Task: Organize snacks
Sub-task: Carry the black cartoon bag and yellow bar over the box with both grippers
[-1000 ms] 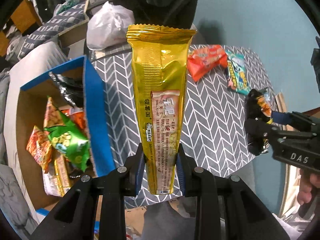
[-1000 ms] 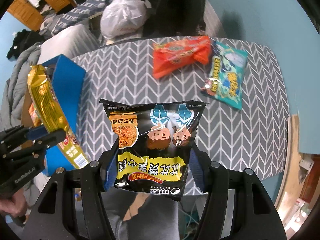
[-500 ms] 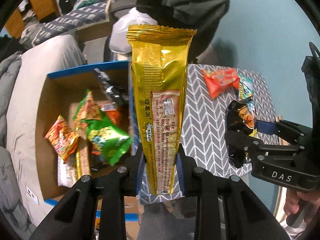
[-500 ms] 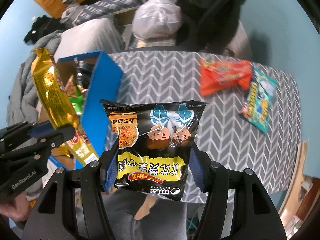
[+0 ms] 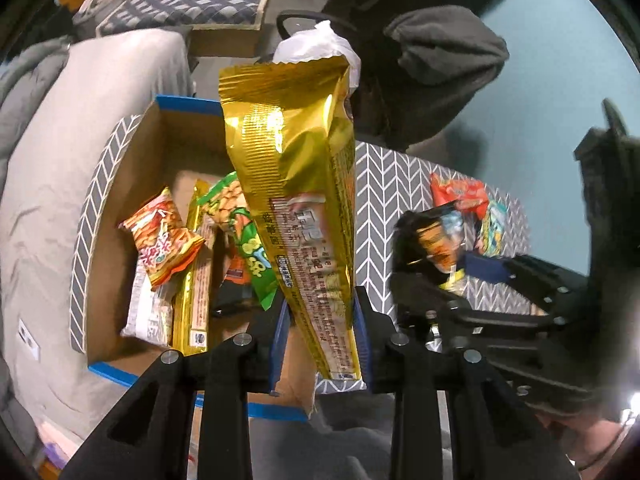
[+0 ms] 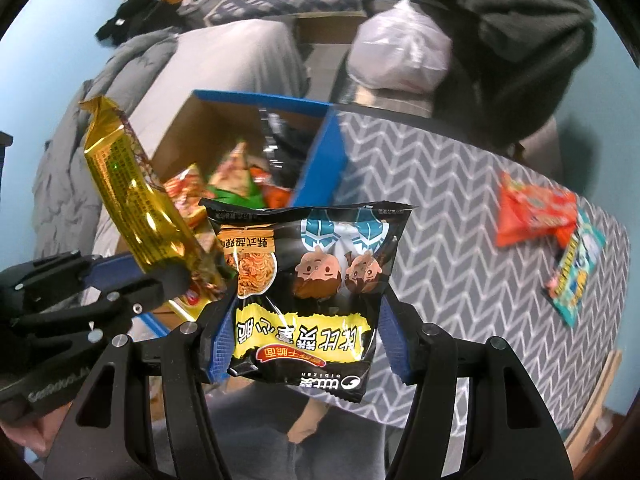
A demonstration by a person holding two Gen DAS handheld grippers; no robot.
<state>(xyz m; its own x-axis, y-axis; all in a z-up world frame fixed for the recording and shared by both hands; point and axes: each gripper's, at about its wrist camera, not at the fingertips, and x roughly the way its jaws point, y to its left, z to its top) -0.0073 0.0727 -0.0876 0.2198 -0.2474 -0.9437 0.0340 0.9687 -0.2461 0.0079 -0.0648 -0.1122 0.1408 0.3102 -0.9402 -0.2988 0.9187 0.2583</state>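
My left gripper [image 5: 320,340] is shut on a long gold snack packet [image 5: 292,208], held upright above the near right corner of the blue-edged cardboard box [image 5: 120,372]. The box holds several snack packs, among them an orange one [image 5: 160,240] and a green one [image 5: 244,240]. My right gripper [image 6: 306,344] is shut on a black noodle-snack bag [image 6: 308,288], held over the table's near edge, right of the box [image 6: 320,160]. The gold packet [image 6: 136,196] and the left gripper [image 6: 120,280] show at left in the right wrist view.
An orange packet [image 6: 536,216] and a teal packet [image 6: 576,276] lie on the grey chevron tablecloth [image 6: 440,220] at the right. A white plastic bag [image 6: 400,56] and dark clothes on a chair stand behind the table. A grey bed lies left of the box.
Both grippers have moved left with their packets. The left one has gone from over the table to over the box, and the right one has come closer to the box.
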